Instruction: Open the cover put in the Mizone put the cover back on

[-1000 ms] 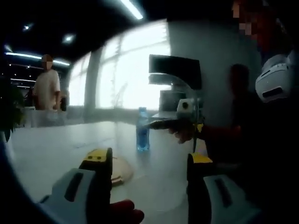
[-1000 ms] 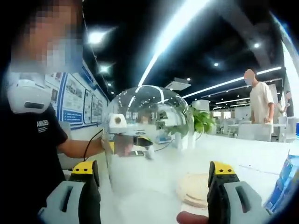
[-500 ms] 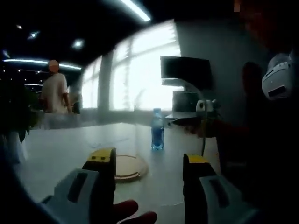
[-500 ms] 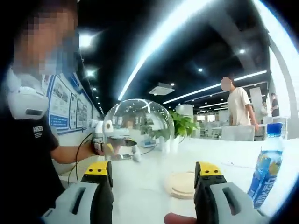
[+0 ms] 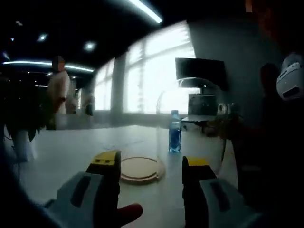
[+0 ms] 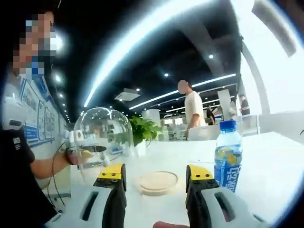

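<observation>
A blue Mizone bottle stands upright on the white table, just behind a round wooden base. A clear glass dome cover is off the base and beside it, at a person's hand that holds another gripper. Whether the dome rests on the table I cannot tell. My left gripper is open and empty, facing the base. My right gripper is open and empty too, with the base between its jaws further off.
The white table stretches away on all sides. A person stands far behind it. A potted plant and a monitor stand at the far edges. The seated person's dark sleeve is close by.
Both views have swung and pulled back. The dome now looks smaller and farther to the side of the base, and the bottle shows fully. Both grippers stay open.
</observation>
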Action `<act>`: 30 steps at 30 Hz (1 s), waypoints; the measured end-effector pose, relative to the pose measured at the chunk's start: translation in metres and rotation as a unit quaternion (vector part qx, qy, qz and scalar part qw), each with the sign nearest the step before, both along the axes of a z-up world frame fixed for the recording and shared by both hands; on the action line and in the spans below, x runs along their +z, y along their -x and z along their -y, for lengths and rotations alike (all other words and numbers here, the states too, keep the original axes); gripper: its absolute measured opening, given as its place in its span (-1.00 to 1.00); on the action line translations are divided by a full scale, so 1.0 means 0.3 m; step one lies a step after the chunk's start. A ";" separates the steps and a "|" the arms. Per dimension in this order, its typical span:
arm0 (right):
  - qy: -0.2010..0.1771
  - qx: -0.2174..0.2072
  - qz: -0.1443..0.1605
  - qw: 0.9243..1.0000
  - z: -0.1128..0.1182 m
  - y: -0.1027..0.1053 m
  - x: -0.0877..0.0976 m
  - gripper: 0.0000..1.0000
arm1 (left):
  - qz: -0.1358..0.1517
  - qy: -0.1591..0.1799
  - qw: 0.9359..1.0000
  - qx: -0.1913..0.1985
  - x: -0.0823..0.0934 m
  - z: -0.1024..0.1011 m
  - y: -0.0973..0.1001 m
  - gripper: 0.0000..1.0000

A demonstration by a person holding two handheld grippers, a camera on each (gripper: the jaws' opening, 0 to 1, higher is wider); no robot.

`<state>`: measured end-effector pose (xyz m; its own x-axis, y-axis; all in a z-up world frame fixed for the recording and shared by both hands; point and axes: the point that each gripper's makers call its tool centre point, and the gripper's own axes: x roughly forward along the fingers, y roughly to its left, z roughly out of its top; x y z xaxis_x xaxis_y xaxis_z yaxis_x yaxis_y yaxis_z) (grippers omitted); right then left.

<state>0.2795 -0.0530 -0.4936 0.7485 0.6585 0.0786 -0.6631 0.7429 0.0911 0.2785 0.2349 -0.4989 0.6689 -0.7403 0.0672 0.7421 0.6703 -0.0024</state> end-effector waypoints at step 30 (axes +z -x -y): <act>0.031 -0.162 -0.027 0.986 0.154 -0.068 -0.076 -0.47 | -0.023 -0.034 0.998 0.044 -0.102 -0.003 -0.160 -0.35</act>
<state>0.2999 -0.0992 -0.5163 0.9227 0.3855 -0.0003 -0.3846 0.9206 0.0676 0.3264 0.2357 -0.5295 0.7321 -0.6810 -0.0133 0.6812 0.7320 0.0128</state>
